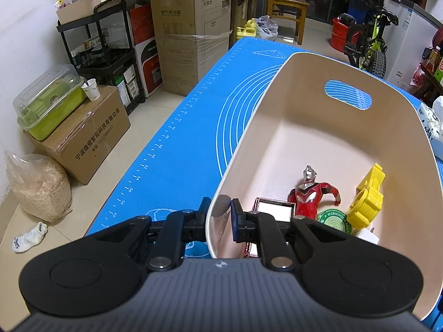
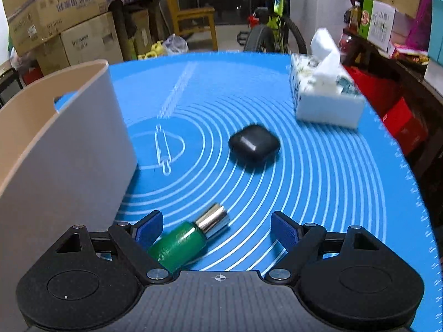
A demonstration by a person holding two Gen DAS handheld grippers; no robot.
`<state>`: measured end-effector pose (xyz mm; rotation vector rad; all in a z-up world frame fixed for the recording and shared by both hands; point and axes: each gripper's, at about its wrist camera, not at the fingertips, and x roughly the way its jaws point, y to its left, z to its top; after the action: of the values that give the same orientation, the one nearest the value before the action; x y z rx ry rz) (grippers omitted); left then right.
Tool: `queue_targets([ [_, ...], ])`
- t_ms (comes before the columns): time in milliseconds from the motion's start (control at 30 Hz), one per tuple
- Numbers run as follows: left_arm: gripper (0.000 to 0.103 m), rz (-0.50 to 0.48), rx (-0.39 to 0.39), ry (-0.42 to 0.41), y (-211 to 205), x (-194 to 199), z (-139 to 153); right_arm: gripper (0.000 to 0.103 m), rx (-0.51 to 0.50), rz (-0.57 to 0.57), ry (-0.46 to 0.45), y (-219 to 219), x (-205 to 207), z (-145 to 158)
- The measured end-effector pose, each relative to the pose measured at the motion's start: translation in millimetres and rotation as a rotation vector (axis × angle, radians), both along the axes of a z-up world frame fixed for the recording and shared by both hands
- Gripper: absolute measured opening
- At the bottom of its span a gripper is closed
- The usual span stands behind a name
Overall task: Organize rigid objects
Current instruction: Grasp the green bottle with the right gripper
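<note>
Left gripper pinches the bin wall (right gripper gapes).

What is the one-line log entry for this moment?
left tongs: shut on bin rim | right tongs: open over green bottle

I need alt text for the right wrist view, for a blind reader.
Open right gripper above a green bottle lying on a blue mat. Beyond lie a black case and a tissue box; a beige bin stands left.
</note>
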<state>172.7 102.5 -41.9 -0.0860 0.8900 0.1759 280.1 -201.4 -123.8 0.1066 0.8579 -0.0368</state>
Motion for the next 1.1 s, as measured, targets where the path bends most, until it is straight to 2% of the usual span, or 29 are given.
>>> queue_targets([
  [133, 0.017, -0.001, 0.002, 0.000, 1.0, -0.1, -0.3, 0.093, -0.047, 0.018, -0.017, 12.1, -2.0, -3.9],
  [233, 0.017, -0.001, 0.001, 0.001, 0.8, -0.1, -0.3, 0.093, -0.103, 0.038, -0.026, 20.6, -5.1, -6.3],
  [300, 0.017, -0.002, 0.002, 0.000, 0.6, -0.3, -0.3, 0.092, -0.098, 0.040, -0.034, 19.7, -6.8, -6.2],
  [467, 0.017, 0.001, 0.001, 0.000, 0.3, -0.1, -0.2, 0.077, -0.090, 0.047, -0.056, 17.6, -10.4, -3.4],
  [700, 0.017, 0.000, 0.005, 0.000, 2.3, 1.7, -1.9, 0.043, -0.094, 0.036, -0.081, 7.6, -16.0, -1.4],
  [967, 0.017, -0.001, 0.006, 0.000, 2.1, 0.7, -2.5, 0.036, -0.082, 0.044, -0.127, 4.8, -22.2, 3.2],
  [1000, 0.017, -0.001, 0.007, 0.000, 2.6, 1.1, -2.3, 0.029, -0.078, 0.047, -0.140, 4.6, -23.4, 6.0],
  [1100, 0.017, 0.000, 0.005, 0.001, 2.6, 1.1, -2.3, 0.029, -0.084, 0.048, -0.130, 3.0, -23.8, 6.8],
])
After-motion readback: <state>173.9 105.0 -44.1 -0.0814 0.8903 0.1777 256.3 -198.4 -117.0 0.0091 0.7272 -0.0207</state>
